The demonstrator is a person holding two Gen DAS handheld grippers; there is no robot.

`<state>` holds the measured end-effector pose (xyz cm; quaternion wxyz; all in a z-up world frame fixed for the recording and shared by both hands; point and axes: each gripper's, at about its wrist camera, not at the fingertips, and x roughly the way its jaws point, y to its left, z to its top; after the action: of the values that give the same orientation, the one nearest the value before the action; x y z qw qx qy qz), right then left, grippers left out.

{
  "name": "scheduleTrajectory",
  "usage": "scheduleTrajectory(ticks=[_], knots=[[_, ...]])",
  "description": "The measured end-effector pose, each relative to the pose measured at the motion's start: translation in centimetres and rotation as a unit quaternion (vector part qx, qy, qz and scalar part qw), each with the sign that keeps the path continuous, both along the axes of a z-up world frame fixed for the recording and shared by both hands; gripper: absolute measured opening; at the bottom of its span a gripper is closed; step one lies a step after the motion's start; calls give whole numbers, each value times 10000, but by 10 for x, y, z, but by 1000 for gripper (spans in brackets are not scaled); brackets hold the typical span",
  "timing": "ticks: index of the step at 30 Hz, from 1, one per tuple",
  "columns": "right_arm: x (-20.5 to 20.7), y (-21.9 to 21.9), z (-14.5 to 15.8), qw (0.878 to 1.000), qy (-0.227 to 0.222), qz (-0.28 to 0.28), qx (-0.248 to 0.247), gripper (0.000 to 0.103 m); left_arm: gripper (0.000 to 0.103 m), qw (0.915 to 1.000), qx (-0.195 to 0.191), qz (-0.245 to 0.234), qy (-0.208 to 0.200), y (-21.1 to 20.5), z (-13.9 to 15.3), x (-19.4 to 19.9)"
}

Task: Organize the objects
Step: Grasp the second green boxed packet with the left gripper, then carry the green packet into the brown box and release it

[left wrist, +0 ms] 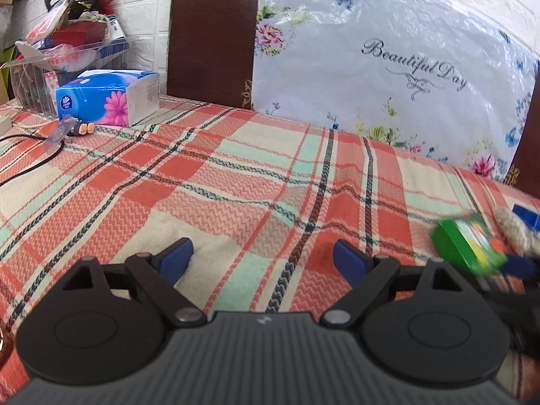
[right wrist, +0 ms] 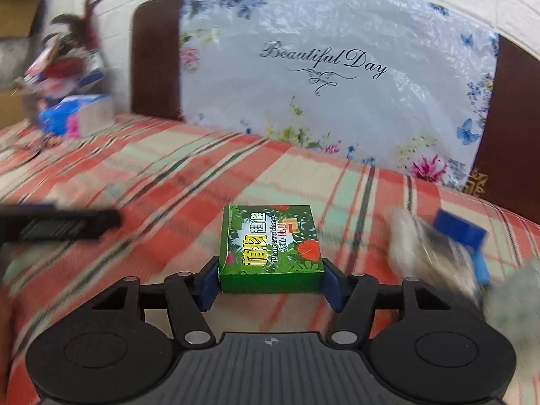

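The green box point(right wrist: 270, 248), printed with leaves and a red flower, is clamped at its near end between the blue pads of the right gripper point(right wrist: 270, 283), with most of its length projecting forward, unsupported, over the plaid cloth point(right wrist: 168, 175); whether it is lifted clear of the cloth cannot be told. In the left wrist view the same box is seen blurred at the far right, near the cloth's edge. Since only the rear portion is pinched, a tilt or a slip out of the pads is judged possible if the hand is swung quickly, and the thin card walls could be crushed if the pads are squeezed harder. Just to the right of the box a blurred pale bundle point(right wrist: 422, 246) with a blue piece point(right wrist: 459, 233) is seen, and it could be knocked by a sideways sweep. The left gripper point(left wrist: 263, 260) is held with its fingers wide apart and nothing between them, above bare cloth. Much open room is offered across the middle of the cloth. The far left is crowded by a tissue box point(left wrist: 108, 98), a clear container of clutter point(left wrist: 67, 50) and a black cable point(left wrist: 30, 165); the back is closed off by a floral bag point(left wrist: 388, 77) leaning on dark wood point(left wrist: 212, 33).
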<state>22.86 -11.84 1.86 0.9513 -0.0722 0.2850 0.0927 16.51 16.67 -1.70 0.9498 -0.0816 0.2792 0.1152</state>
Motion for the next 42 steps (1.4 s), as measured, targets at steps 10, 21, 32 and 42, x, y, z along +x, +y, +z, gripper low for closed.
scheduleTrajectory(ticks=[10,21,32,42], knots=[[-136,-75,-7,9980,3,-610,-159,59,95,9967,648,-152,462,-31,3,-9],[-207,-149,-12,9848,96,-1700,342,73,87,9435,-1131,-2985,891,-182,40,-94],[-217,-161,-14,9867,40,-1573,409,57,44,8996,-1153,-3792,1836,-264,23,-94],[-220,-186,32,9631,-1477,-2247,-119,57,27,8848,-904,-4477,929,-319,99,-89]])
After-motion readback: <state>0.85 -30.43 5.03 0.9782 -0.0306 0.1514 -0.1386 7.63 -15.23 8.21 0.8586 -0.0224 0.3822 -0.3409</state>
